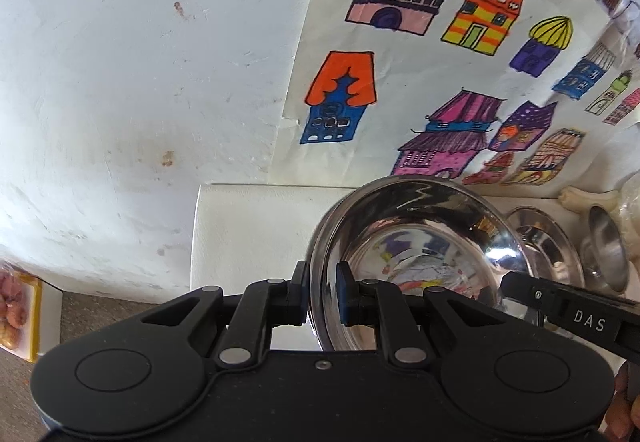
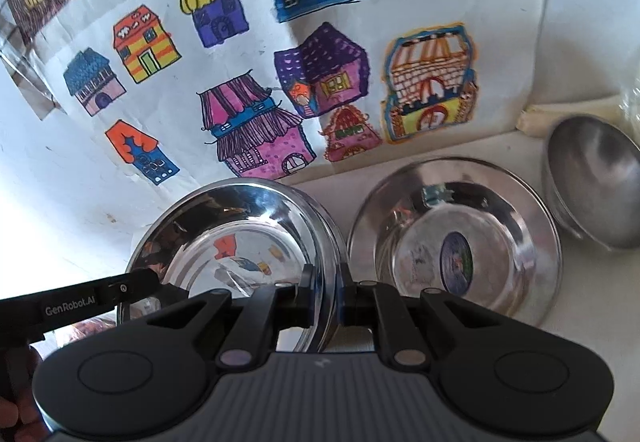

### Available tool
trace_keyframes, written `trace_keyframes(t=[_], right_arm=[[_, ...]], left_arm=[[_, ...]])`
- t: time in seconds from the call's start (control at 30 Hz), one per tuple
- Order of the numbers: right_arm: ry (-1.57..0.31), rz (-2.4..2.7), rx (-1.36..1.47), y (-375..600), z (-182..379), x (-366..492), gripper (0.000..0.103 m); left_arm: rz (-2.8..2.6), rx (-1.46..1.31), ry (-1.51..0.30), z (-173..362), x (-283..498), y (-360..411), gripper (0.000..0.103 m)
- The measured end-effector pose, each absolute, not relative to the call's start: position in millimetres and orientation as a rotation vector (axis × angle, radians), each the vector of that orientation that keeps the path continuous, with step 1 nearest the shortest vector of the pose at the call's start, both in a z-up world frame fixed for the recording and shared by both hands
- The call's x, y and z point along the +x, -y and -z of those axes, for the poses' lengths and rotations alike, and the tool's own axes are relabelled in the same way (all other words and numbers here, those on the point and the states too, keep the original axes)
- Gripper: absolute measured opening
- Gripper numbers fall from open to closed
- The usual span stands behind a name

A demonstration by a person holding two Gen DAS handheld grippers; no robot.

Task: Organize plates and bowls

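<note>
My left claw (image 1: 323,296) and right claw (image 2: 325,296) are each pinched tight on opposite rims of the steel bowl (image 2: 240,238), carried tilted just above the white bench (image 1: 248,226). Step in hand: relocating this bowl. Just beside it lies a steel plate (image 2: 516,238); beyond that, a smaller bowl (image 2: 592,177). Next move, I judge: level it and lower it together before releasing. Drawing of houses (image 2: 280,61) behind.

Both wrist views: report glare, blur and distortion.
Left wrist view: fisheye bends the wall edges; the held steel bowl mirrors the house drawing, with bright glare on its rim. Right wrist view: the small bowl at far right looks soft and smeared.
</note>
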State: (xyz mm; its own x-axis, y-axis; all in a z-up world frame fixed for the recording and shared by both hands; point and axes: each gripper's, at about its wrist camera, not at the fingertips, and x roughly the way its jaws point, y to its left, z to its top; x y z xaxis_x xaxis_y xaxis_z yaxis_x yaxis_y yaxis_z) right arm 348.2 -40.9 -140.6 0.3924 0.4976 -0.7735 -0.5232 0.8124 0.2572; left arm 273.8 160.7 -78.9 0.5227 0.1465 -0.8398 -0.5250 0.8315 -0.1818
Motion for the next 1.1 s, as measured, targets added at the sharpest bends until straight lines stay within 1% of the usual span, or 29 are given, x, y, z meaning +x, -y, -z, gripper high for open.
trace_keyframes(t=[0.47,0.87,1.03,1.1], right_arm=[[-0.976,-0.648,-0.101,22,156,355,0.012],[-0.952,-0.639,-0.134,24,155,353,0.012],[-0.952,-0.625,-0.128,28,155,354,0.015],[-0.962,-0.619,-0.128,29,156,355,0.017]], left_arm=[[-0.445,-0.385,-0.992,95,291,-165,0.015],[-0.439,-0.376,-1.009,103,297,-162,0.016],[-0.44,-0.368,-1.013,103,300,-159,0.016],[-0.444,-0.376,-1.016,105,300,-160,0.018]])
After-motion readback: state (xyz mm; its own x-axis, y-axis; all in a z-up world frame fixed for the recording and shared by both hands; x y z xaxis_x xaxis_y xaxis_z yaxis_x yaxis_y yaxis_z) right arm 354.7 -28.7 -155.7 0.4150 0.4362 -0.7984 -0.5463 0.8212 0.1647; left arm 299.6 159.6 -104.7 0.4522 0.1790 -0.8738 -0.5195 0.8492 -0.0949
